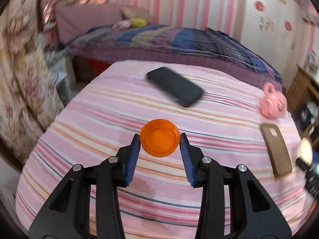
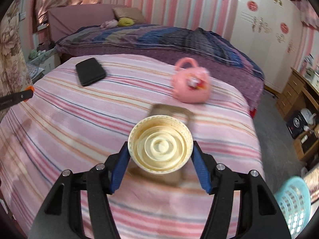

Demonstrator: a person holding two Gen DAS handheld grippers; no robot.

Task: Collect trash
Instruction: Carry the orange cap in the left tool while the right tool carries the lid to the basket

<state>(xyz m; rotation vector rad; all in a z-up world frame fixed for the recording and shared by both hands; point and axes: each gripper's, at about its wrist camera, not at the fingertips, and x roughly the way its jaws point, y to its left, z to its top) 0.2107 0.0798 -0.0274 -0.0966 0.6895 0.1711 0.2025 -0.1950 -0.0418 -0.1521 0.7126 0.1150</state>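
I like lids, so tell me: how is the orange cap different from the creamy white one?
The orange cap is see-through and smooth inside; the cream cap is solid, with raised rings and brownish stains inside. The orange cap looks smaller between its jaws than the cream cap, which spreads its jaws wider. The left gripper grips the orange cap; the right gripper grips the cream one. Both are round, open side facing the camera.
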